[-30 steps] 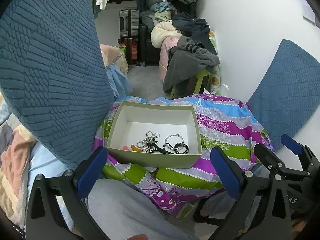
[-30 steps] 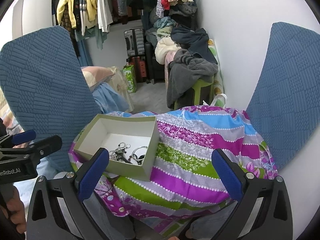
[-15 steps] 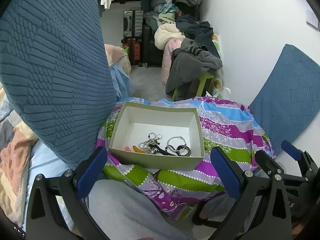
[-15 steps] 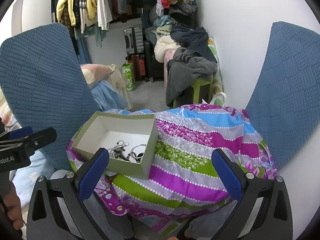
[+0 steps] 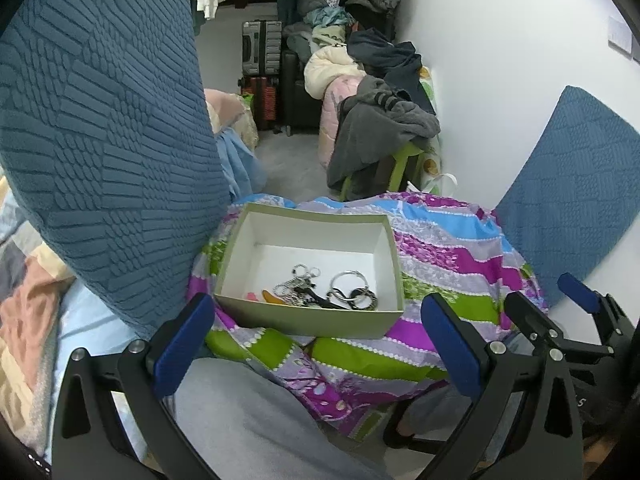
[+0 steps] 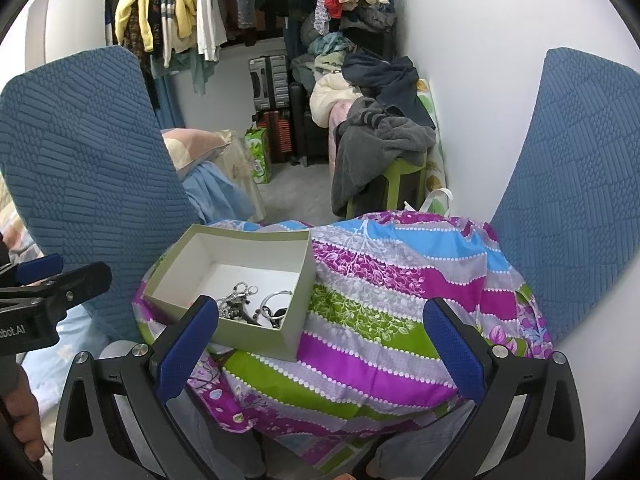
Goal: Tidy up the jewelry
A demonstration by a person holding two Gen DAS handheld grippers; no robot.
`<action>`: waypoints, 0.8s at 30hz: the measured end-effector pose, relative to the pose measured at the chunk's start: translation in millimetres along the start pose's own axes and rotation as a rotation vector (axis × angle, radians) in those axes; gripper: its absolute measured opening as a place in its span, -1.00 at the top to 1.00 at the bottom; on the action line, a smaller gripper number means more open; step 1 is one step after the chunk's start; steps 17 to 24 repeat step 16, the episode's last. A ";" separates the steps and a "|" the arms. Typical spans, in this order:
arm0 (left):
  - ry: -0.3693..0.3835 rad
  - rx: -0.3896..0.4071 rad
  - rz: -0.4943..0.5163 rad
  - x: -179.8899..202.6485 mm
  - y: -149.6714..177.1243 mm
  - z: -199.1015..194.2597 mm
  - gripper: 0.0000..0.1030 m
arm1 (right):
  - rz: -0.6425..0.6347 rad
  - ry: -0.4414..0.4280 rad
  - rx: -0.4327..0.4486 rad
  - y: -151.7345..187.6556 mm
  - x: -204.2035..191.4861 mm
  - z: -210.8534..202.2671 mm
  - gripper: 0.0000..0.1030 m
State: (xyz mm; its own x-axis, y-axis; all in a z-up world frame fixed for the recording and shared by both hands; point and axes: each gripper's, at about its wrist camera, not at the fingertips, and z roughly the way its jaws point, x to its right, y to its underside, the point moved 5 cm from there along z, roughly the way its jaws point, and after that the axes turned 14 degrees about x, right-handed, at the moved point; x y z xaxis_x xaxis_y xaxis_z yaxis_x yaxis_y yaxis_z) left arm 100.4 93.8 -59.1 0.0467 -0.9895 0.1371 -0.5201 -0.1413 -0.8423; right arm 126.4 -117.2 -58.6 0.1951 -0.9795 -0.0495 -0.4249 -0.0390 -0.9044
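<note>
An open green box (image 5: pixel 304 320) with a white inside sits on a bright striped cloth (image 5: pixel 452 256). A tangle of jewelry (image 5: pixel 320 290) lies in its near part: silver chains, rings and a bangle. The box (image 6: pixel 294 312) and jewelry (image 6: pixel 256 304) also show in the right wrist view. My left gripper (image 5: pixel 316 340) is open and empty, held just in front of the box. My right gripper (image 6: pixel 320 344) is open and empty, above the cloth to the right of the box. The right gripper (image 5: pixel 560 320) also shows in the left wrist view.
Blue textured cushions stand at the left (image 5: pixel 100 140) and at the right against the white wall (image 6: pixel 568 184). A green stool with grey clothes (image 6: pixel 380 148), suitcases (image 6: pixel 272 80) and hanging clothes (image 6: pixel 180 12) fill the back of the room.
Both grippers have shifted slightly; the box sits a little higher and closer in the left wrist view. Both stay open and empty.
</note>
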 end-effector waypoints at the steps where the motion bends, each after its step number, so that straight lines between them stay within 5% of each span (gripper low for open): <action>1: 0.004 -0.005 -0.002 0.8 1.1 -0.4 -0.99 | -0.002 0.000 0.001 -0.5 -0.5 0.1 -1.00; 24: -0.014 0.003 -0.001 -3.7 2.4 -4.1 -0.99 | -0.005 0.001 -0.003 -0.5 -0.3 -0.1 -1.00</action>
